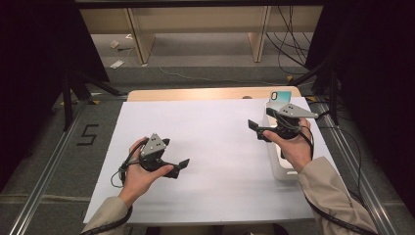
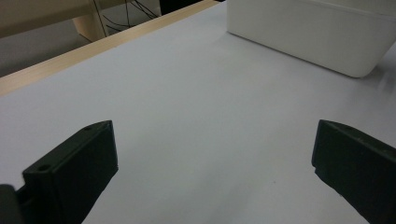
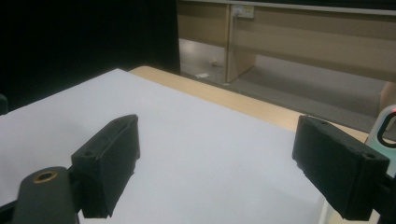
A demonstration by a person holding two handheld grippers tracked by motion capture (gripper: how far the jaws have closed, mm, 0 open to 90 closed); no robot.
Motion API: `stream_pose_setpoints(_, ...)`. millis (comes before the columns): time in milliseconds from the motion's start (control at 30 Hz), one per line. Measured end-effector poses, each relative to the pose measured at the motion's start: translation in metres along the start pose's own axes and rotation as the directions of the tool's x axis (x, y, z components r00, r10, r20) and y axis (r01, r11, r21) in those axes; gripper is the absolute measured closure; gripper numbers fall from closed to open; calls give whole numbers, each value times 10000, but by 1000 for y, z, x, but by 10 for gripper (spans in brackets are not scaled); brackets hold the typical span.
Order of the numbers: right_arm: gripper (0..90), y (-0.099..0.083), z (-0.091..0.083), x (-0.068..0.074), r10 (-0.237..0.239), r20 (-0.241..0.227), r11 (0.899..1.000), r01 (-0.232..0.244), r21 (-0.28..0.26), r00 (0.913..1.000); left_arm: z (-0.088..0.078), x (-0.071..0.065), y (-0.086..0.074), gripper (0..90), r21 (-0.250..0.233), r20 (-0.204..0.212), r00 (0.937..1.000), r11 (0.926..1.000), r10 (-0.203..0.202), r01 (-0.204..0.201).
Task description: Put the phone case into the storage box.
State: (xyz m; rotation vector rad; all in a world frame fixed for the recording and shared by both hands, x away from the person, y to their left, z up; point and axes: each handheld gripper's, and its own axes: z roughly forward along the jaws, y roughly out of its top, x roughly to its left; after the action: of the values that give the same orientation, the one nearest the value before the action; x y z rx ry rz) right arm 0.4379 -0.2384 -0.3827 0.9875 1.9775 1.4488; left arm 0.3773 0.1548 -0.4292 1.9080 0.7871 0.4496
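Observation:
My left gripper (image 1: 182, 165) rests low over the near left part of the white sheet (image 1: 210, 147) and points right. In the left gripper view, my left gripper (image 2: 215, 140) is open, with only bare sheet between the jaws. Across the sheet lies a white container (image 2: 317, 37). My right gripper (image 1: 255, 129) hovers at the right side, above the white container (image 1: 280, 169), and points left. In the right gripper view, my right gripper (image 3: 217, 140) is open with nothing between its jaws.
A teal, phone-like object (image 1: 280, 96) sits at the far right end of the container, and this teal object (image 3: 385, 130) also appears beside my right jaw. The wooden table edge (image 1: 195, 94) runs along the far side. Dark stands and cables flank the table.

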Motion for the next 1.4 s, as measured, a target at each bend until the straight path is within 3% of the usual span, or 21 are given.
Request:
stream_pose_setpoints(333,160,-6,-8,6,-387,-230,9992,388,64,9990,-1,0,0,0,-65,-27,10000,10000,-60,60)
stream_pose_setpoints(1400,160,-22,-29,12,-634,-643,9979,623,-184,9959,-2,2,0,0,-94,-64,9999,9999,-92,91)
